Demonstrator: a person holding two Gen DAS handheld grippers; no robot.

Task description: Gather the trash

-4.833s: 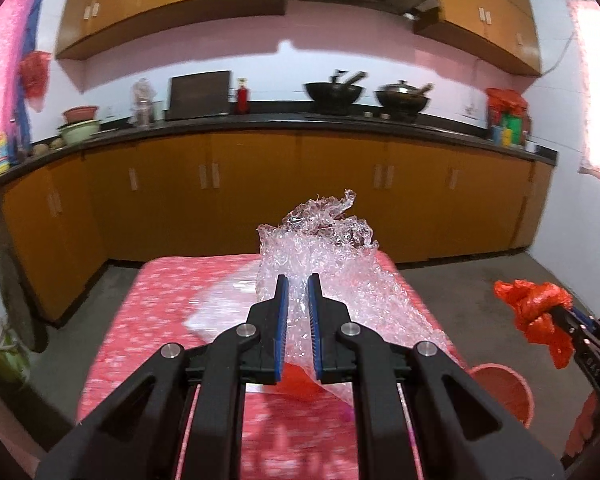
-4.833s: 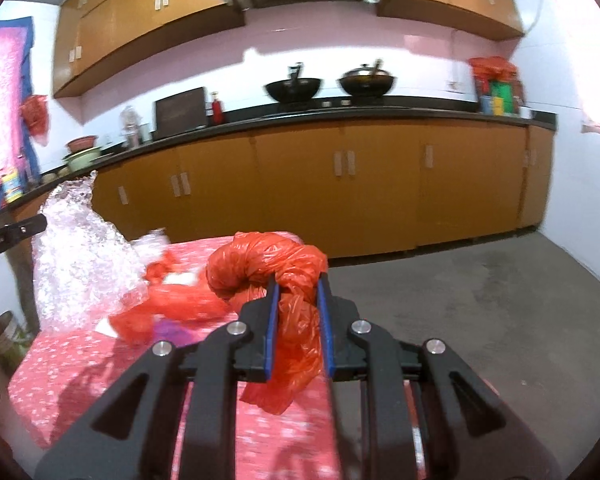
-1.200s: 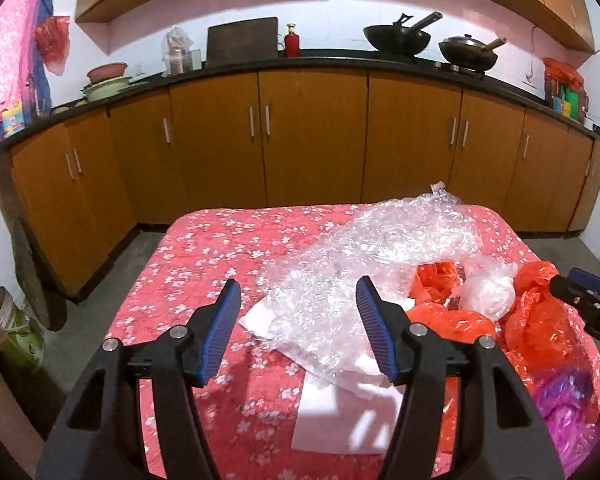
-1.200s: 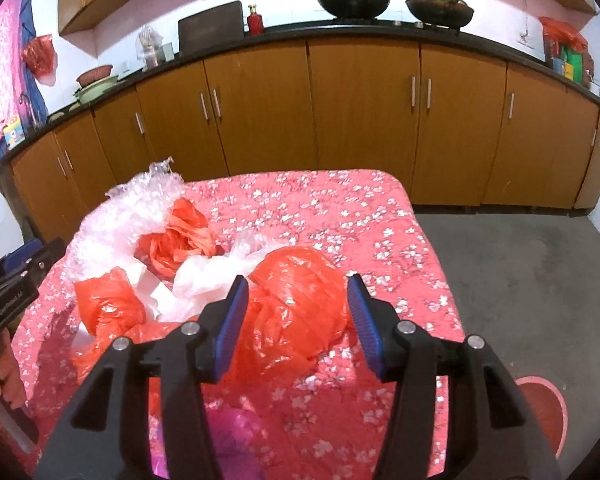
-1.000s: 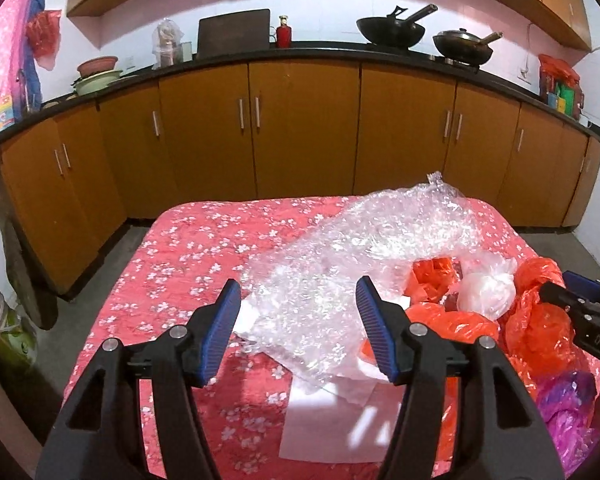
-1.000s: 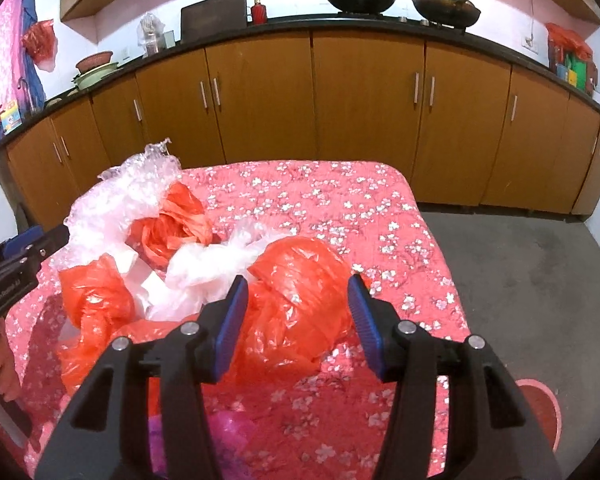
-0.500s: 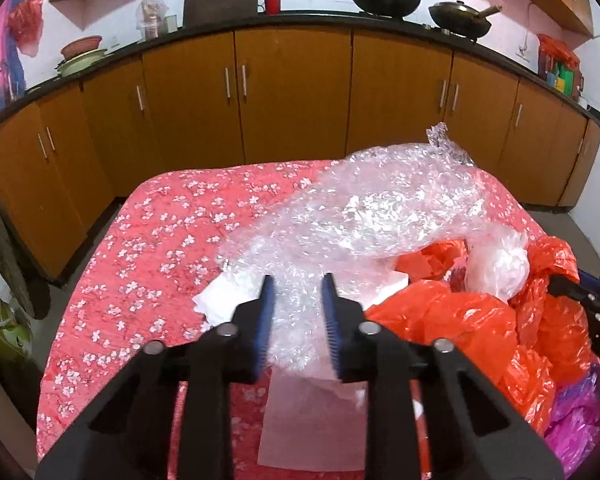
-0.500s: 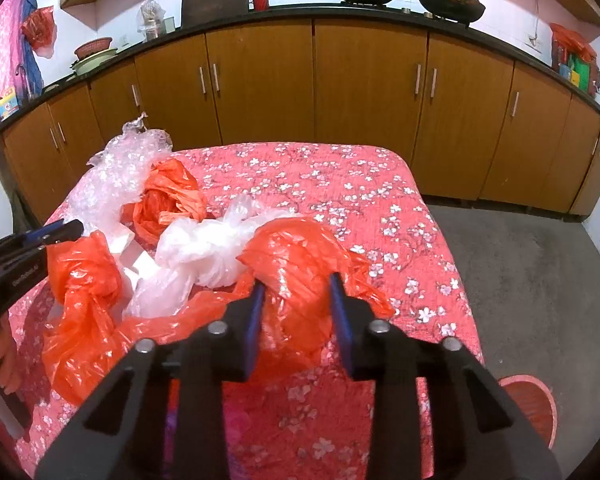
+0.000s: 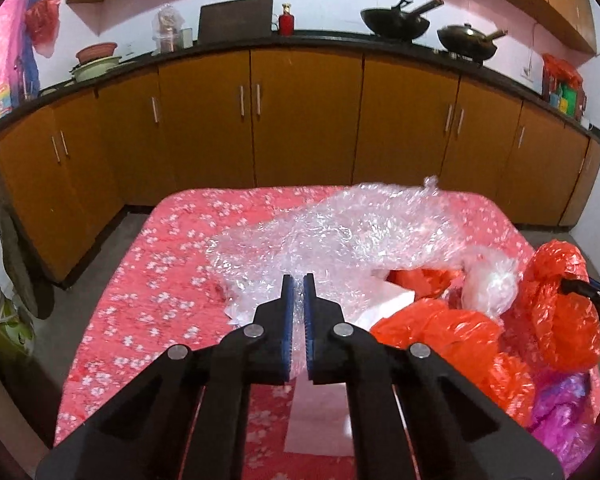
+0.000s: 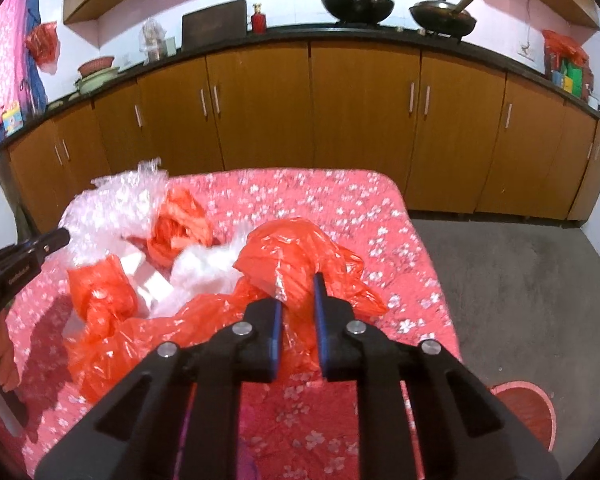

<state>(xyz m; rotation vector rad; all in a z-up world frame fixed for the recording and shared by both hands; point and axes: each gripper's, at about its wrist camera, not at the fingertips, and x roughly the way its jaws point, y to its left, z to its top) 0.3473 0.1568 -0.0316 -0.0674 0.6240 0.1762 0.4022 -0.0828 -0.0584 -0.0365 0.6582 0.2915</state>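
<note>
only blurred print on left claw (image 10: 60,240)

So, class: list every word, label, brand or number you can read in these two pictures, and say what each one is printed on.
None can be read for certain.
Left gripper: white lettering on its side, too blurred to read.
Right gripper: a trace of white lettering at the frame edge, cut off.
Colourful packet on the counter: print too small to read.
Boxes at the counter's far end: print too small to read.
</note>
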